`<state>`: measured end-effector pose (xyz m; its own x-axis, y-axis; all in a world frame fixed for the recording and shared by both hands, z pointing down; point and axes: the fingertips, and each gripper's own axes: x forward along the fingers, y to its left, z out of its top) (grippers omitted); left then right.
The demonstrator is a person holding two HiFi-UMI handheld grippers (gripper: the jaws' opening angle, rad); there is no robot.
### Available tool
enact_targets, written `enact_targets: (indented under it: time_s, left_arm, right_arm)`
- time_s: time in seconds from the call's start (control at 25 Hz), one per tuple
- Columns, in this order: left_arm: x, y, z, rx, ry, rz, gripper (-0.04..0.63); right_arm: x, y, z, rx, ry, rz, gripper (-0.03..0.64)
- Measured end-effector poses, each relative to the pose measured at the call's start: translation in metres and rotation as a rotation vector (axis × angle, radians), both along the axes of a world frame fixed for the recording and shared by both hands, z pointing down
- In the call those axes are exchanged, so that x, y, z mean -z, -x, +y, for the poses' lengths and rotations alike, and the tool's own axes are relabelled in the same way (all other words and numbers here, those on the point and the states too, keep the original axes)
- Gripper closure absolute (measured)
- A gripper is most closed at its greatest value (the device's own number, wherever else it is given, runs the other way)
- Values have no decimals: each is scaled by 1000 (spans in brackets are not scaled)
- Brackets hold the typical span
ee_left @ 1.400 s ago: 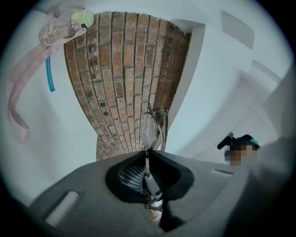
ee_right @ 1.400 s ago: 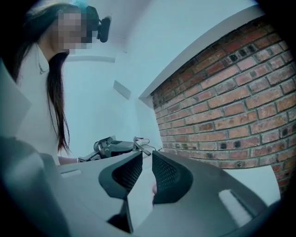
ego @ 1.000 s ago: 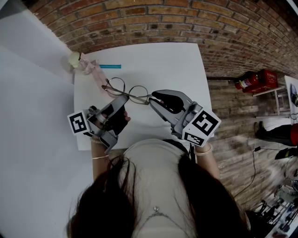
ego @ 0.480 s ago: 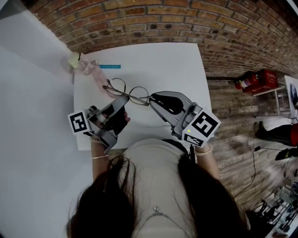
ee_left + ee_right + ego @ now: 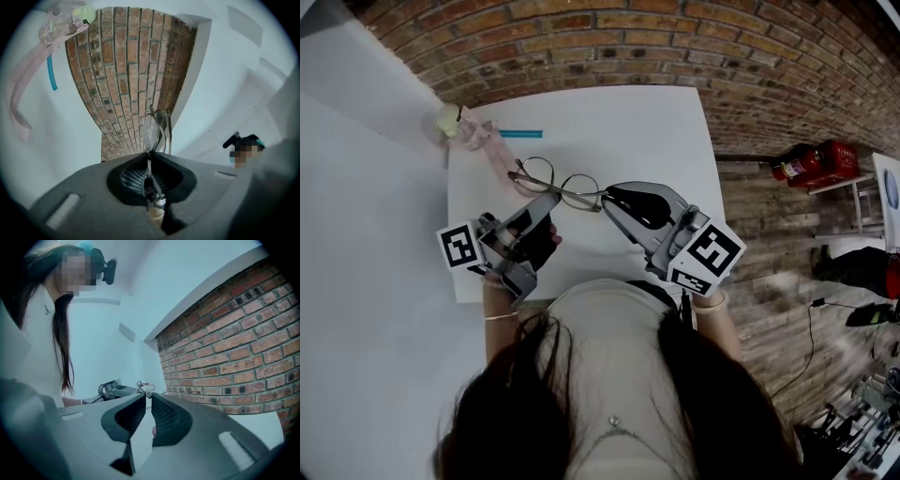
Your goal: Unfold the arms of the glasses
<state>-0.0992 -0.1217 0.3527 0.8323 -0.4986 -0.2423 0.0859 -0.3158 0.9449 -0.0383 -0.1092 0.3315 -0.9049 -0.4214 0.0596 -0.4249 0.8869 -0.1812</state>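
Left gripper (image 5: 149, 160) is clamped tight on one end of the glasses (image 5: 558, 187), with thin metal running down between its pads; right gripper (image 5: 146, 395) is nearly closed, only its tips nipping the wire at the other end; the glasses hang in the air between the two, above the white table (image 5: 656, 131); pink strap (image 5: 483, 136) and teal stick (image 5: 521, 134) lie well beyond. Risks, as I judge them: the tip-only hold slips off the wire; pulling off the hinge line bends the frame; a slip drops the glasses on the table.
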Motion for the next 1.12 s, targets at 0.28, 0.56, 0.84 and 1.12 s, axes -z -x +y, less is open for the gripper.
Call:
enact_targets:
  time_s: [0.28, 0.56, 0.84, 1.12]
  left_arm:
    - [-4, -1, -1, 7, 6, -36, 574]
    - [-9, -2, 0, 7, 9, -75, 574]
    - [-16, -5, 1, 5, 13, -128, 574]
    - [-26, -8, 2, 3, 17, -183, 574]
  right_arm:
    - [3, -2, -1, -10, -3, -4, 577]
    - [8, -5, -3, -20, -8, -13, 577]
    - [13, -8, -6, -33, -11, -27, 577]
    - [12, -12, -8, -43, -13, -33, 577]
